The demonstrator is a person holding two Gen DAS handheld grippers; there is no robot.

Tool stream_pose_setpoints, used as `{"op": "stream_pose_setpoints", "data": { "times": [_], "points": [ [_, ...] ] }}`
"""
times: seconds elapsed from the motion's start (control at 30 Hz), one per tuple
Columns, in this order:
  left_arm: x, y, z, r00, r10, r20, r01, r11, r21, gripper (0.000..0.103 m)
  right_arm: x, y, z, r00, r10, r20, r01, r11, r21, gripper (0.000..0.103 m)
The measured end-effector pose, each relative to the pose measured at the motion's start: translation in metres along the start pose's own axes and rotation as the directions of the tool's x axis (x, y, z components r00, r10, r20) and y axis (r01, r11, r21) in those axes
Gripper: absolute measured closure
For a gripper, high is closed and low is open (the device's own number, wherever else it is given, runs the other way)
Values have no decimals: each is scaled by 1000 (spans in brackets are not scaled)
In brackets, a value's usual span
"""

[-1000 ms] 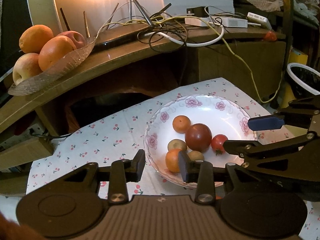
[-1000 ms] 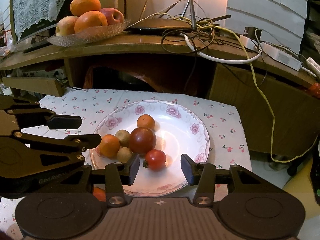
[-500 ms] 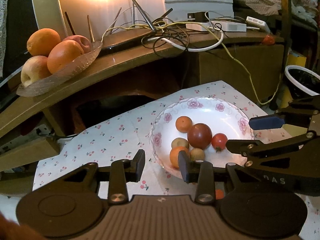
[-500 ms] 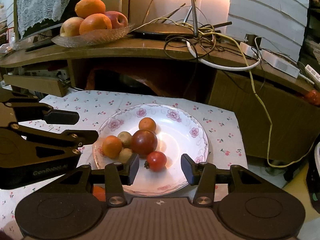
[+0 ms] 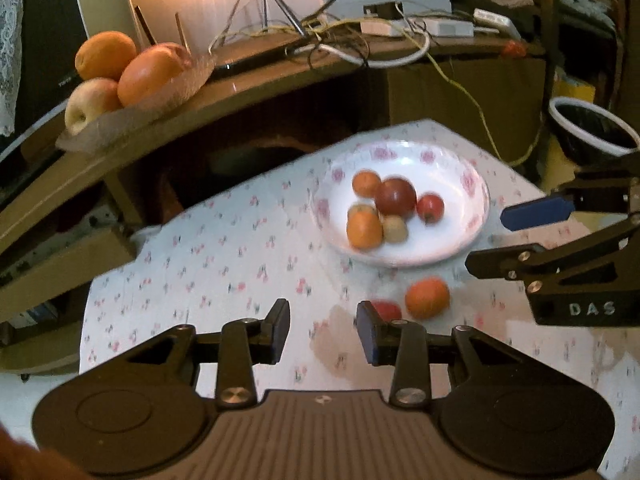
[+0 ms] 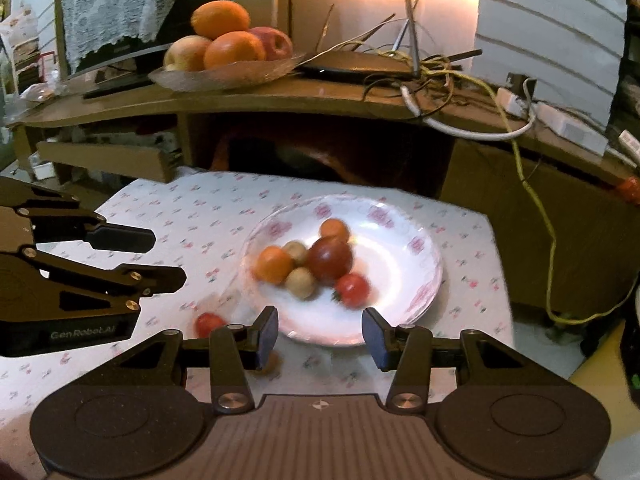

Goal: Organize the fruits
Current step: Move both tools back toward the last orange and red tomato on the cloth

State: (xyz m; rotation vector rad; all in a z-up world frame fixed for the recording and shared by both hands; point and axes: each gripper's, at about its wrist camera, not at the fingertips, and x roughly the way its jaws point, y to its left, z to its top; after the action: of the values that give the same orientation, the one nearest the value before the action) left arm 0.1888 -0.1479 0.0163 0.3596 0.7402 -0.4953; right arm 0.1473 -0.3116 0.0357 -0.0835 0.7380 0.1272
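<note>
1. The left gripper point(image 5: 323, 330) hangs above the flowered cloth point(image 5: 224, 256), jaws wide apart with nothing between them.
2. The right gripper point(image 6: 319, 334) is likewise wide and empty, poised over the near rim of the plate point(image 6: 404, 292).
3. On the plate lie a dark red tomato point(image 6: 330, 260), a small red tomato point(image 6: 352, 290), two oranges point(image 6: 274, 265) and two brownish fruits point(image 6: 301, 282), all bunched together and blurred.
4. Off the plate, on the cloth just beside its near edge, sit a loose orange point(image 5: 427, 298) and a red fruit point(image 5: 386, 310), the latter partly hidden by the left gripper's finger.
5. A glass dish point(image 6: 224, 74) of larger fruit stands on the wooden shelf point(image 6: 320, 96) behind.
</note>
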Motion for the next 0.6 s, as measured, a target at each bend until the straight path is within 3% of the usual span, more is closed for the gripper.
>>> {"op": "stream_pose_setpoints", "data": {
  "times": [0.17,0.6],
  "points": [
    [4,3,-15,998,-37,-42,38,999,31,60,-1,15,-10,999,45,-27,-46,998,-31,56],
    [17,3,-21,991,-117,-64,121,992,48,60,47,25,-14,990,82,-111,-87,995,-42,56]
  ]
}}
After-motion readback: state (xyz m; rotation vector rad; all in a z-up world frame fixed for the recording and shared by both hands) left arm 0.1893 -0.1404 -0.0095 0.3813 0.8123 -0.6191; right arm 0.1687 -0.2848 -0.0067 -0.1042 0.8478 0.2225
